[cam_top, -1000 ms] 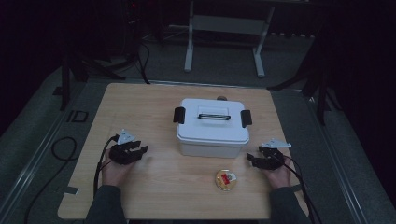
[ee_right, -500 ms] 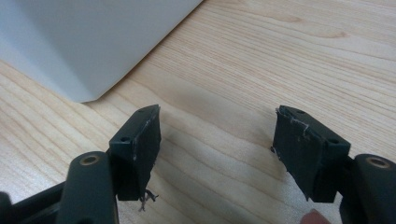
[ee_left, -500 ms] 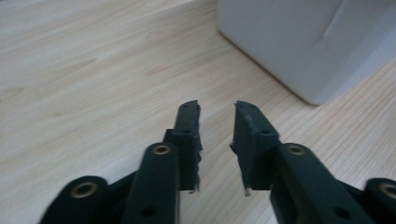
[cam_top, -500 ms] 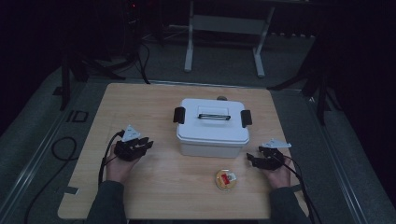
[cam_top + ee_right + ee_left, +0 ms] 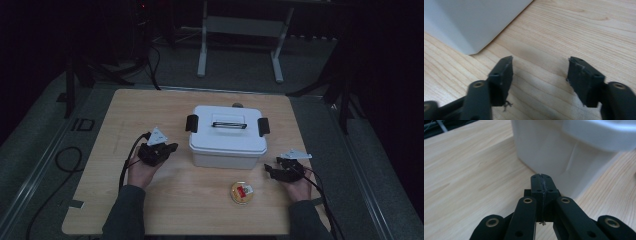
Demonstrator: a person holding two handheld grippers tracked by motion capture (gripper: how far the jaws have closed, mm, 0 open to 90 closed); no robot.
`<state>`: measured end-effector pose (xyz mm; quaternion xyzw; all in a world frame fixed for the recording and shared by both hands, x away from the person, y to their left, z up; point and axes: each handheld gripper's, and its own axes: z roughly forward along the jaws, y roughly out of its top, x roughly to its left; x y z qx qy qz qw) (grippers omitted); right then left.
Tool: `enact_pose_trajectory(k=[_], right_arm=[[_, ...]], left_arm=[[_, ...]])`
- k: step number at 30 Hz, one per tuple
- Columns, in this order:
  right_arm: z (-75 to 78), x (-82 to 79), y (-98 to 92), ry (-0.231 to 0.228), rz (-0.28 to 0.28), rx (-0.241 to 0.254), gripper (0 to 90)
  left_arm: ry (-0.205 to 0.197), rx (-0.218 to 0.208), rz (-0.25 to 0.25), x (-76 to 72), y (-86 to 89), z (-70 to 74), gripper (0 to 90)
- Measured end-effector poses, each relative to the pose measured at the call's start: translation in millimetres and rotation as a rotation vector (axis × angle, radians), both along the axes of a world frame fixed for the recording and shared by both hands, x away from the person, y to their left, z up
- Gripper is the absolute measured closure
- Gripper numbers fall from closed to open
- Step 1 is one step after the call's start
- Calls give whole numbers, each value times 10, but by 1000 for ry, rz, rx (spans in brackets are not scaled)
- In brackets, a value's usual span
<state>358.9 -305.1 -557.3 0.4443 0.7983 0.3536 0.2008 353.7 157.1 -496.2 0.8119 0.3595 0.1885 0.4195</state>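
- Looking from the high view, the white box (image 5: 228, 136) with its lid and black clips stands in the middle of the wooden table (image 5: 110, 200). The left gripper (image 5: 172, 147) is held just beside the box's left side, and the right gripper (image 5: 269, 171) is near its front right corner. A small round yellow container (image 5: 242, 193) lies in front of the box.
- Left gripper view: the jaws are pressed together, holding nothing, and point at the box wall (image 5: 549, 150).
- Right gripper view: the jaws are wide apart, empty, above bare wood, near the box corner (image 5: 471, 22).
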Motion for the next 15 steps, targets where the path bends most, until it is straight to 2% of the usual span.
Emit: enact_pose_trajectory(k=[1,2,3,5,7,8,9,15], right_arm=[[12,-9,-3,2,-3,-4,455],[12,-9,-3,2,-3,-4,455],[24,-22,-10,-6,-12,-7,515],[48,-33,-23,-17,-15,-10,570],[48,-33,-23,-17,-15,-10,570],[81,-46,-40,-30,-13,-9,653],[89,-49,-46,-26,-2,-6,676],[115,-74,-41,-24,28,-16,714]], left_arm=[[-1,0,-5,17,-29,7,900],[0,-2,-12,33,-59,9,900],[0,1,-19,48,-89,10,900],[-1,13,-28,82,-141,8,900],[0,11,-33,102,-163,9,900],[-7,18,-45,150,-233,23,900],[-11,17,-47,160,-255,24,900],[-11,6,-62,187,-320,10,900]])
